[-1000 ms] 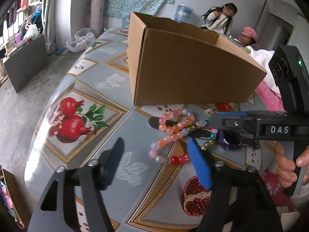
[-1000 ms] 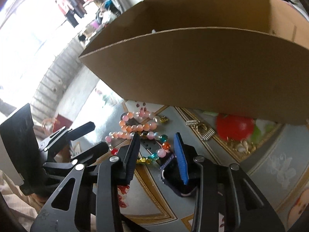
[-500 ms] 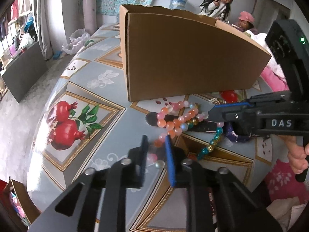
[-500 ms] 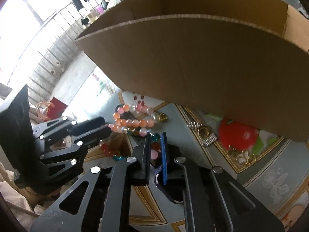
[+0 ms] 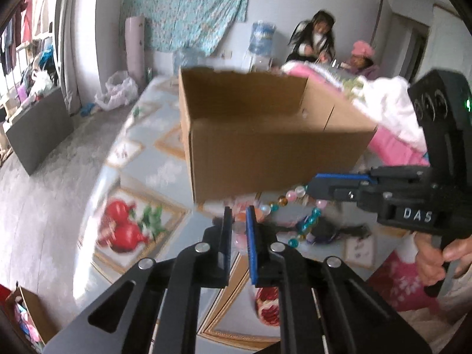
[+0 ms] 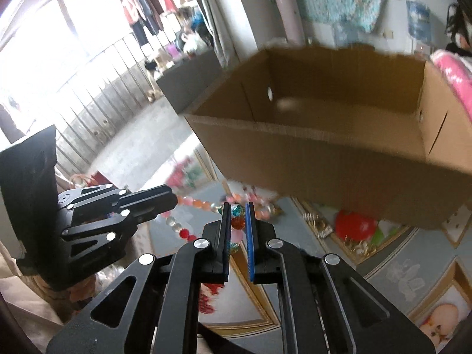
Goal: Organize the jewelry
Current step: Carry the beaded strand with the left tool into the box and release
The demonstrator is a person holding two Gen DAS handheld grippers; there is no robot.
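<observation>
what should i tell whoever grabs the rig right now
Left gripper: jaws have just closed on the pink and orange end of the bead string.
Right gripper: shut on the same string, at its teal and red beads.
The string hangs stretched between the two grippers, just in front of the open cardboard box.
Still on the tablecloth: a gold chain piece and a dark purple item, blurred.
Done: string gripped at both ends.
Left: probably carry it over the box rim, release inside, then fetch the rest. Box interior looks empty so far.
</observation>
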